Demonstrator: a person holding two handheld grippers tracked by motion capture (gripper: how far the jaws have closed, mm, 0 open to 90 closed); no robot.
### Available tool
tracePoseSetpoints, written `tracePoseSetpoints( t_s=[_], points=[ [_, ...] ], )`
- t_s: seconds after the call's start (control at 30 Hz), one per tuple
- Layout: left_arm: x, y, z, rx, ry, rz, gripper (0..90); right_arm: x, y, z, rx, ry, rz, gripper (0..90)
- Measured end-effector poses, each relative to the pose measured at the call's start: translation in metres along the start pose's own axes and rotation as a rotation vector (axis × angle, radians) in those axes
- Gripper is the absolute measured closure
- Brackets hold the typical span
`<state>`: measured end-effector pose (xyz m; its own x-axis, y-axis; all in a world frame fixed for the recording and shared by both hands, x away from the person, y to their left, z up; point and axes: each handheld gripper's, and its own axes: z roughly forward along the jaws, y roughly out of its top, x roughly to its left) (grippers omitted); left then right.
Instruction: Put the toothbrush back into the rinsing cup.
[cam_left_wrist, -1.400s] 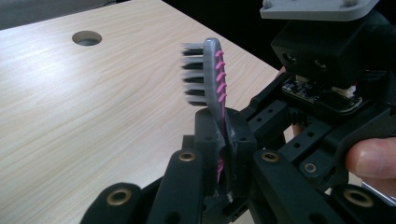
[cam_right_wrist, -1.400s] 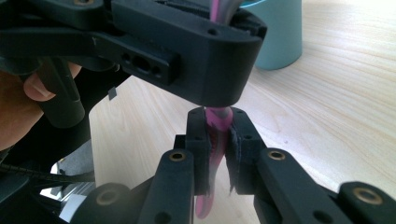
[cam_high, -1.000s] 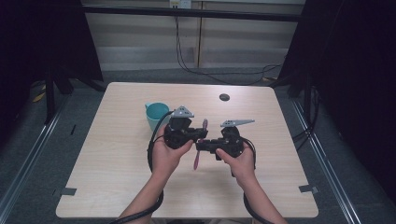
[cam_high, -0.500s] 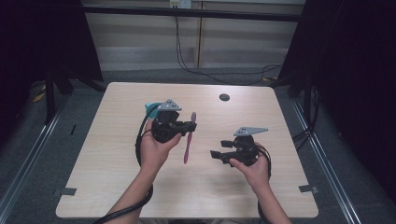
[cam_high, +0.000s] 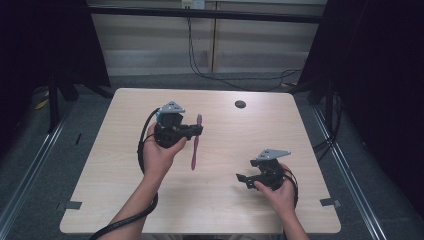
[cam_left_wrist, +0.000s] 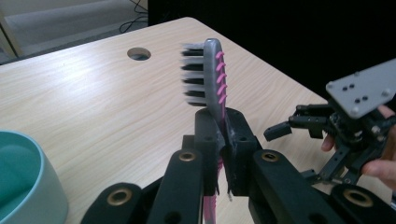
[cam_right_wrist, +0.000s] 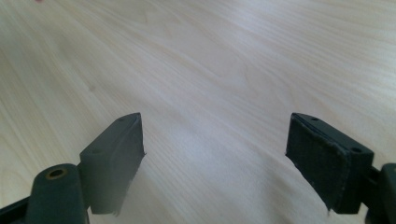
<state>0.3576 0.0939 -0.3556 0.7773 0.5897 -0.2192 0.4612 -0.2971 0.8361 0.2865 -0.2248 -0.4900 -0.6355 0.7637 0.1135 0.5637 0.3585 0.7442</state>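
1. Right gripper (cam_high: 246, 180) sat nearest, low over the surface (cam_high: 220, 200) at the near right; its fingers (cam_right_wrist: 116, 161) had just been opening and stood spread wide with only bare wood between them
2. A second earlier both grippers were bunched mid-surface around the toothbrush; half a second earlier the right one had already let go and dropped back toward the person
3. Meaning as I read it: handover done, the toothbrush rode on the left gripper alone, right one free for whatever came next
4. Left gripper (cam_high: 199, 130) was held up above the surface, left of centre, fingers (cam_left_wrist: 208, 140) pressed together and pinching the toothbrush (cam_high: 195, 145) at its neck
5. Toothbrush long axis ran near-to-far in the high view: bristle head (cam_left_wrist: 201, 74) at the far end, pink handle trailing back toward the person, clear of the surface
6. In the left gripper view the head stood upright above the fingers, bristles facing left
7. Teal cup (cam_left_wrist: 23, 182) sat just beside the left gripper; cable hole (cam_high: 240, 104) farther back, well apart
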Motion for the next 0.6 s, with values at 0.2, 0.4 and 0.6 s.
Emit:
tracePoseSetpoints(
  t_s=[0.2,0.4,0.6],
  points=[
    [0.007,0.002,-0.007,-0.004,0.023,-0.003,85.7,0.001,-0.008,0.004,0.024,-0.027,-0.03,17.7],
    [0.014,0.004,-0.012,-0.014,0.035,-0.015,85.7,0.001,-0.016,0.009,0.066,-0.047,-0.04,15.9],
    [0.019,0.006,-0.018,-0.035,0.048,-0.029,85.7,0.002,-0.021,0.009,0.036,-0.064,-0.062,14.7]
  ],
)
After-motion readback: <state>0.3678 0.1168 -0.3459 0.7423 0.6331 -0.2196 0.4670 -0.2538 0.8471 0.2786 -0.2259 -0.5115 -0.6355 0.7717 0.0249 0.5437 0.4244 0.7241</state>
